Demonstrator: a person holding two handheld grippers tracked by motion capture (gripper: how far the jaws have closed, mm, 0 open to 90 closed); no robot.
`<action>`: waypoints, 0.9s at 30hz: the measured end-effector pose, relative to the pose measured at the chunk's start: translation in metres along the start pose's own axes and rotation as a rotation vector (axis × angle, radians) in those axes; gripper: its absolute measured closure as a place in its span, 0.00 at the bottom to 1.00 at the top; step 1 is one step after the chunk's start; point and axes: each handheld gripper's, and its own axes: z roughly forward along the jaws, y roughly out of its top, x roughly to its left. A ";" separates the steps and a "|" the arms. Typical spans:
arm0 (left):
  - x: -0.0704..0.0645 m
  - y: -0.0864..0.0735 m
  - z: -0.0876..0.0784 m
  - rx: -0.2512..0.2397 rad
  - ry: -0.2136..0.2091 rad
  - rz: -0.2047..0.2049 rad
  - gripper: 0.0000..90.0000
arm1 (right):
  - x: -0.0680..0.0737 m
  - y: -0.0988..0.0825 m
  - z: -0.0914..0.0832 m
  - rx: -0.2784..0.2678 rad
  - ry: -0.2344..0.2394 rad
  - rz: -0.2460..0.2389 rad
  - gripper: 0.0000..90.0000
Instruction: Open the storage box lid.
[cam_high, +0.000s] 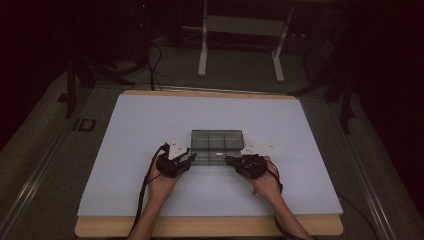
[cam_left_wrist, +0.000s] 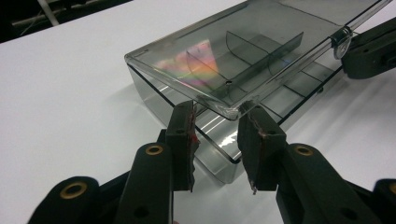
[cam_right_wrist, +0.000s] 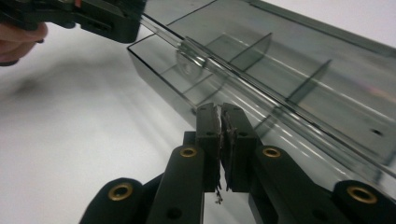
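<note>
A: Well, in the high view the smoky transparent plastic compartment box (cam_high: 217, 146) lies near the middle of the white surface (cam_high: 125, 150), between the left hand-held gripper (cam_high: 190, 158) and the right hand-held gripper (cam_high: 228, 160), each touching or almost touching a front corner.

B: And in the left gripper view?

A: There the lid (cam_left_wrist: 224, 56) of the box stands partly raised, not flat on the base. The left hand-held gripper (cam_left_wrist: 215, 122) has its jaws about half wide, one at each side of the lid's front corner, but I cannot see them pressing it. If the lid rests only on one jaw, I think it can slip off and fall shut.

B: The right gripper view, then?

A: The right hand-held gripper (cam_right_wrist: 220, 122) is almost closed, with nothing between the jaws; the tips are at the front wall of the box (cam_right_wrist: 289, 93), under the lid edge. The box seems light, so a push from this side may slide it across the surface instead of opening it.
</note>
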 end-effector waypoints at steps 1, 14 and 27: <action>0.000 0.000 0.000 -0.002 0.002 0.001 0.74 | 0.000 0.000 -0.001 0.001 -0.005 -0.001 0.95; 0.008 0.004 -0.001 -0.007 0.034 0.007 0.74 | -0.016 -0.003 -0.016 -0.005 -0.079 0.016 0.88; 0.013 0.018 0.003 -0.011 0.039 0.047 0.75 | -0.034 -0.010 -0.023 -0.013 -0.124 0.080 0.85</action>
